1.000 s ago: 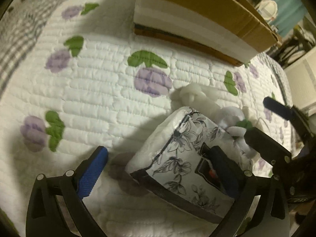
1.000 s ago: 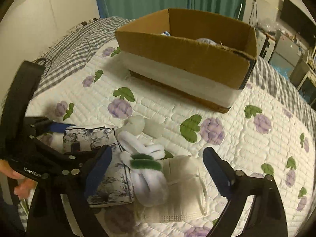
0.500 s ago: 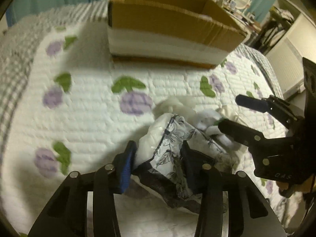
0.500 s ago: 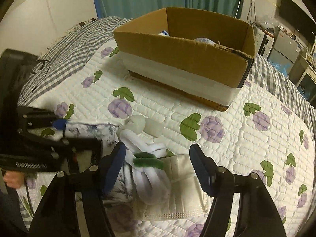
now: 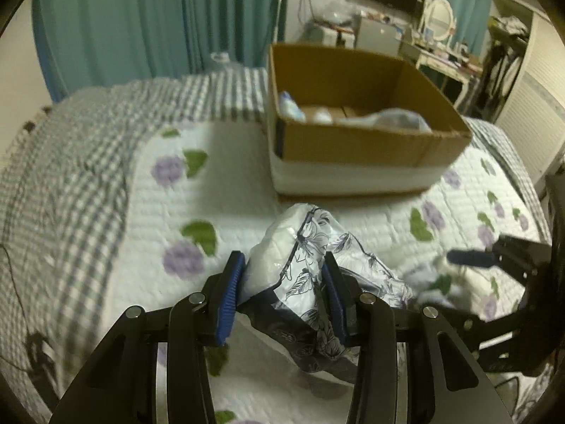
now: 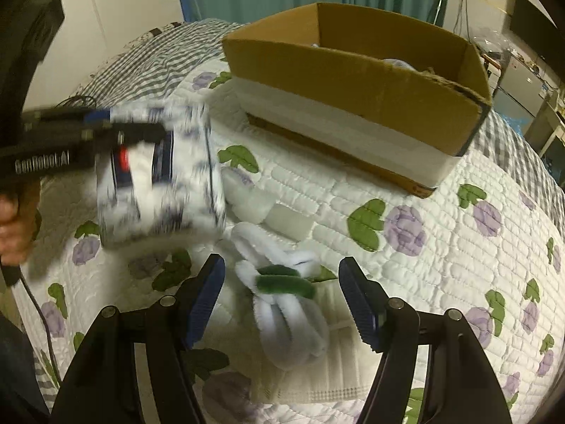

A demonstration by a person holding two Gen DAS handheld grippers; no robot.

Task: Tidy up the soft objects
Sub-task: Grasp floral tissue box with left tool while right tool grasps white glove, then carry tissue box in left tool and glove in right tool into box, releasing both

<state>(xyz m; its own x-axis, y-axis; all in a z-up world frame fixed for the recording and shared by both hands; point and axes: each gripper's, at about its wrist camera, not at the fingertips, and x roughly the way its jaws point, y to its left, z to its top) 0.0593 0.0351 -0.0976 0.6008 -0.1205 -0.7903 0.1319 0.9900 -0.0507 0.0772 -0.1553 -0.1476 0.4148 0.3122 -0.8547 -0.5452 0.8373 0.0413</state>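
My left gripper (image 5: pixel 282 282) is shut on a floral-printed tissue pack (image 5: pixel 303 243) and holds it lifted above the quilt. The same pack (image 6: pixel 162 180) shows blurred in the right wrist view, clamped by the left gripper (image 6: pixel 102 123). My right gripper (image 6: pixel 282 293) is open, its fingers either side of a white fuzzy bundle with a green band (image 6: pixel 282 293) that lies on a folded cream cloth (image 6: pixel 328 371). An open cardboard box (image 5: pixel 356 120) stands further back on the bed and holds a few soft items; it also shows in the right wrist view (image 6: pixel 356 81).
The white quilt with purple flowers (image 6: pixel 441 265) covers the bed, with a grey checked blanket (image 5: pixel 70 162) at the left. Two white foam pieces (image 6: pixel 268 208) lie beside the bundle. Teal curtains (image 5: pixel 141 24) and furniture stand behind the bed.
My left gripper closed on the tissue pack and lifted it off the quilt, tilting up toward the box. My right gripper narrowed and came closer over the fuzzy bundle.
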